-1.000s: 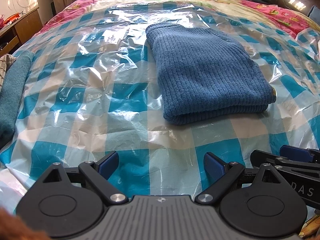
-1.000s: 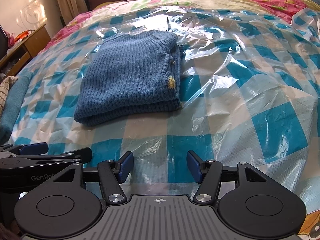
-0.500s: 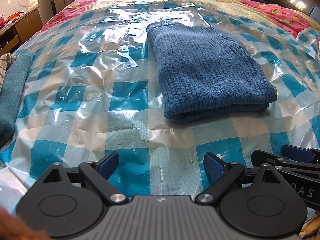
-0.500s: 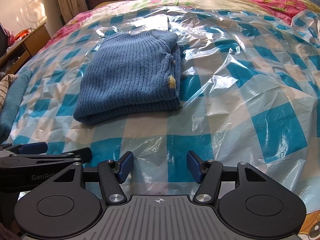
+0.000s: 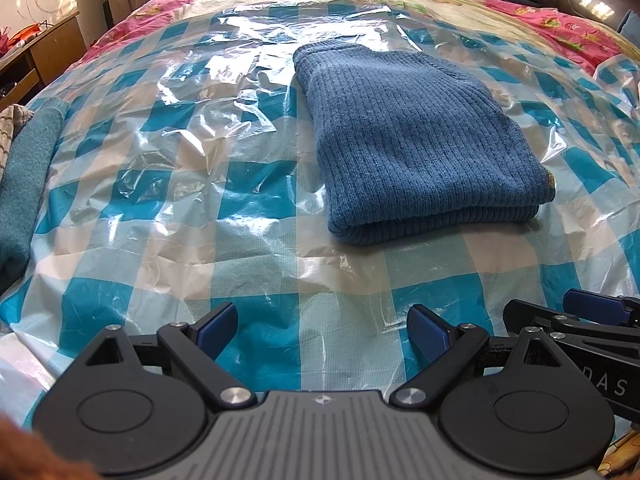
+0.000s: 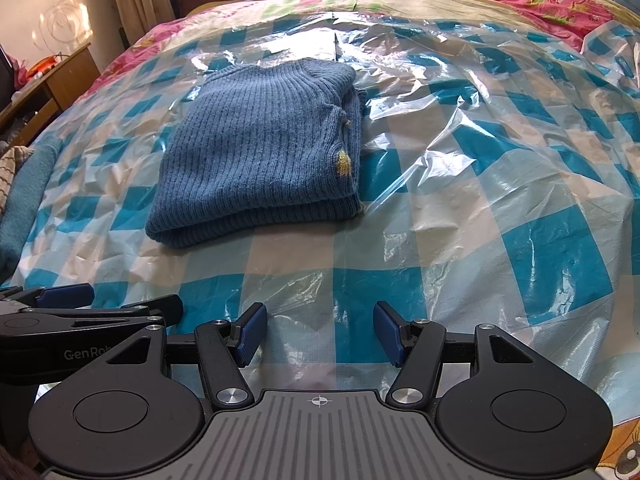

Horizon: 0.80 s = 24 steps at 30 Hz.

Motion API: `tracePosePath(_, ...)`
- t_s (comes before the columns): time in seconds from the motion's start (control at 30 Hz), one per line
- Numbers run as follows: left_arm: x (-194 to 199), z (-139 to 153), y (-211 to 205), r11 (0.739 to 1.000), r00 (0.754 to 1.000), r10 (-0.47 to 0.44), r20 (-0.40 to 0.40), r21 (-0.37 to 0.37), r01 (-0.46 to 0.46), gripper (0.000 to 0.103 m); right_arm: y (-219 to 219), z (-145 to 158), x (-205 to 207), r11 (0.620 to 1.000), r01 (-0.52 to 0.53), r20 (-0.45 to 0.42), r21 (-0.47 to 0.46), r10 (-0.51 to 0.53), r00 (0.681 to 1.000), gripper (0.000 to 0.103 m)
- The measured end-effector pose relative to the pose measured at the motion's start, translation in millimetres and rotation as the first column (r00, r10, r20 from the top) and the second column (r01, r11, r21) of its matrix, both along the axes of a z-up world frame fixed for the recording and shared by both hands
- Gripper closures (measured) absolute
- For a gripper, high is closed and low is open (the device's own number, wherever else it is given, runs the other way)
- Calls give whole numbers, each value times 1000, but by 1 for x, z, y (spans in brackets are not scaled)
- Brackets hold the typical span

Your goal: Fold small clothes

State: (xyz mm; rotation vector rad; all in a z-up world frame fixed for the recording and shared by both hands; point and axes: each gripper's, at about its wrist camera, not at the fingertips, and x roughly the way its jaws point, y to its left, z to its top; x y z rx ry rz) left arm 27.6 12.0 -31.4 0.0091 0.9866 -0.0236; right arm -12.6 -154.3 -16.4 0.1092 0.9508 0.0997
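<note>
A blue ribbed knit sweater (image 5: 416, 140) lies folded into a compact rectangle on the blue-and-white checked plastic sheet (image 5: 180, 184) that covers the bed. It also shows in the right wrist view (image 6: 260, 160), with a small yellow patch at its right edge. My left gripper (image 5: 322, 334) is open and empty, low over the sheet, well short of the sweater's near edge. My right gripper (image 6: 320, 332) is open and empty too, beside the left one and just as far from the sweater.
A teal cloth (image 5: 24, 176) lies along the bed's left edge. A wooden cabinet (image 5: 36, 56) stands at the far left. A pink floral bedspread (image 6: 552, 4) shows beyond the sheet. The right gripper's body (image 5: 580, 320) sits at the left view's lower right.
Both views have shifted very slightly; the sweater has not moved. Both grippers stay open and empty.
</note>
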Motion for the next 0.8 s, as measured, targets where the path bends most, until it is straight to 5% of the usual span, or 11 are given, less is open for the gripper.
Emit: tracePosePath(0.8,0,1,0,1000,1000,1,0,6,-1,7,1,1,0,1000,3,-5,-17,-3,1000,44)
